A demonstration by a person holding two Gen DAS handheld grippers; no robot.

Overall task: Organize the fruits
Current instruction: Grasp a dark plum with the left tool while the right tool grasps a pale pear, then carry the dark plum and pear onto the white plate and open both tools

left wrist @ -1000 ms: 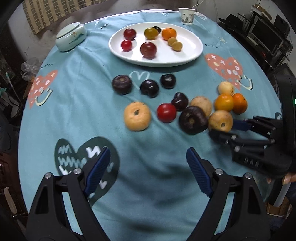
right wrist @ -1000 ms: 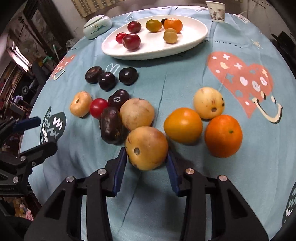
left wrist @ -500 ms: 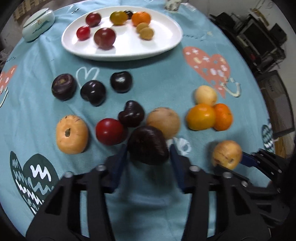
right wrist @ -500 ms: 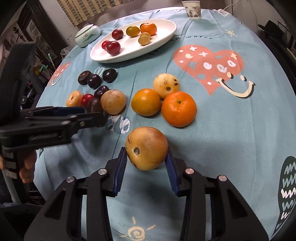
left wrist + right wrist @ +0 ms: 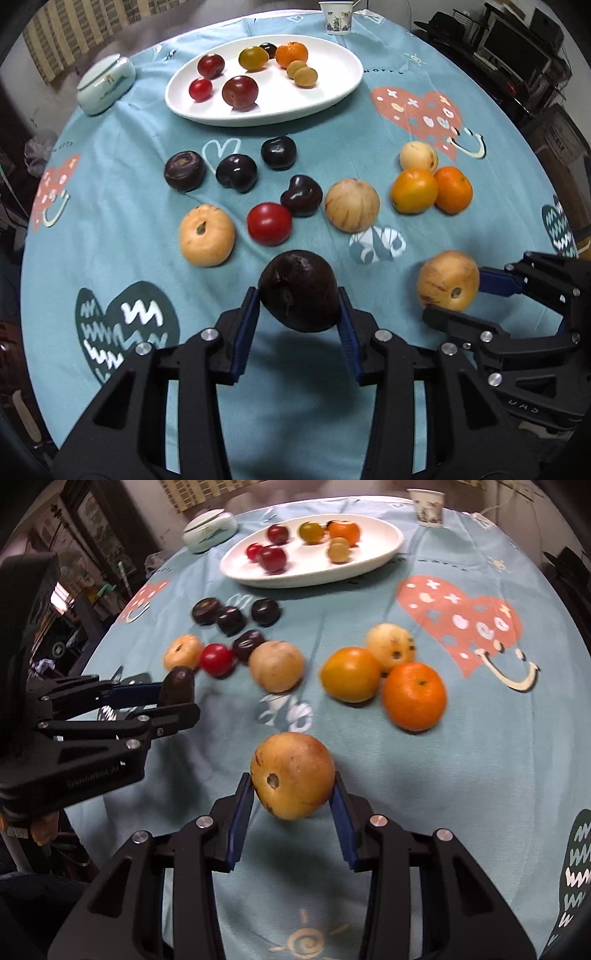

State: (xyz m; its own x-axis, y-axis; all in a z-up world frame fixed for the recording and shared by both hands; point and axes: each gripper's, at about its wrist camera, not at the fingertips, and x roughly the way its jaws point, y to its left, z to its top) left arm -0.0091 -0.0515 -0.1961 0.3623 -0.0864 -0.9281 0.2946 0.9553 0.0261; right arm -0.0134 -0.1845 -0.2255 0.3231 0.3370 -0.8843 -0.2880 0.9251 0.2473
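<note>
Both fruits now lifted, left tongs (image 5: 299,317) gripping dark fruit (image 5: 300,291), paper cup (image 5: 425,503)

A: Light falls from overhead, fairly bright, flat on the teal tablecloth (image 5: 110,206) – see the shine on the white plate (image 5: 332,92)?

B: Yes, and small white glints on the dark plums (image 5: 236,172). A soft shadow sits under the dark fruit (image 5: 300,291) held up front.

A: Left wrist view is crisp. Right wrist view is smeared: the oranges (image 5: 413,697) and plums look streaked sideways.

B: Heavy fisheye bend in both, the table edge curving away. Corners go black, and the room behind stays dim.
</note>
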